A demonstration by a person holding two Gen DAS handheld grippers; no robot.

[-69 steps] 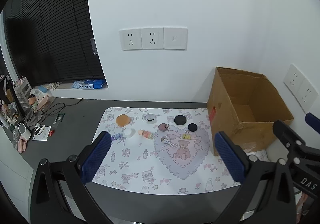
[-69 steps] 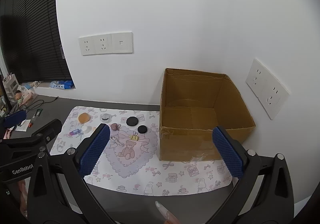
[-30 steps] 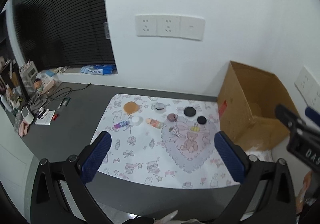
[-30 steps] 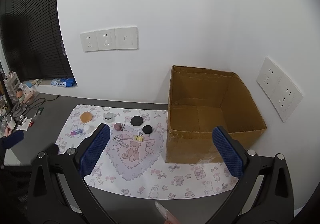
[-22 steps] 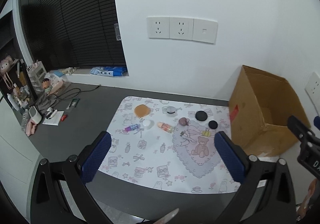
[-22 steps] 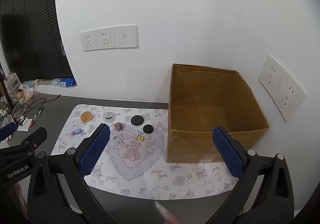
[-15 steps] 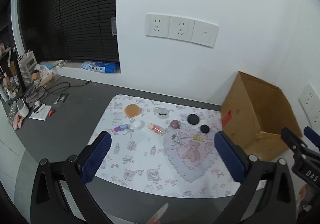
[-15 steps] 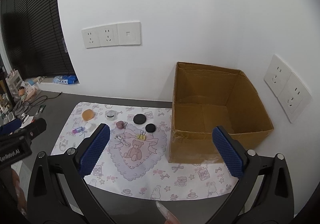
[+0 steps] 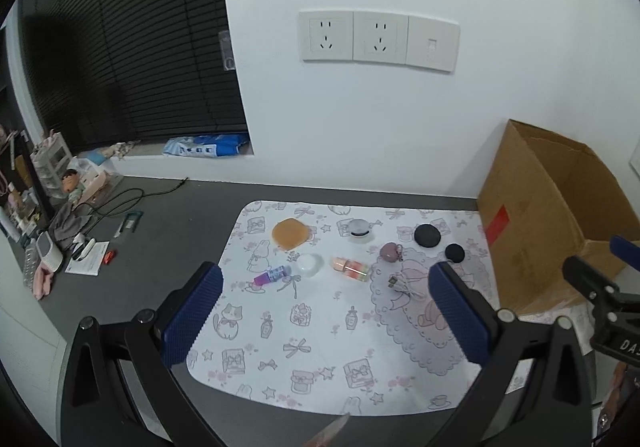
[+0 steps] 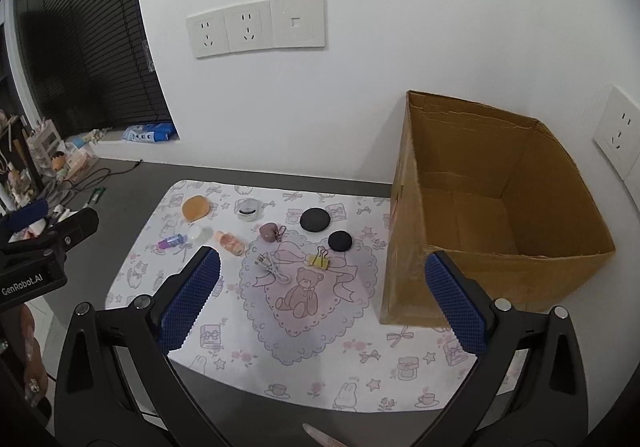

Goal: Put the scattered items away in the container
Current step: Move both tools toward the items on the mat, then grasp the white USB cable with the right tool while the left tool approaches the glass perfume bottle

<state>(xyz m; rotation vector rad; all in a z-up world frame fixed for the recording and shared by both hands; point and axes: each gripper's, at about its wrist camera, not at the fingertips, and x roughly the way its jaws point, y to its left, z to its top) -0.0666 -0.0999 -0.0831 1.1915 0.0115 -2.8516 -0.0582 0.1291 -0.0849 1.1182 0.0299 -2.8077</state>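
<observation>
On the patterned mat [image 10: 304,327] every scattered piece lies untouched: orange puff [image 10: 195,208], two black discs [image 10: 315,219], yellow clip [image 10: 319,260], small bottle [image 10: 229,242]. Since a second ago the left tool [image 9: 326,311] has swung back over the mat's left half and the right tool [image 10: 320,299] has eased nearer; both are spread wide and empty, so I judge picking has not begun. Beside the mat's right edge, the cardboard box [image 10: 516,267] stands open and empty, with free room above.
</observation>
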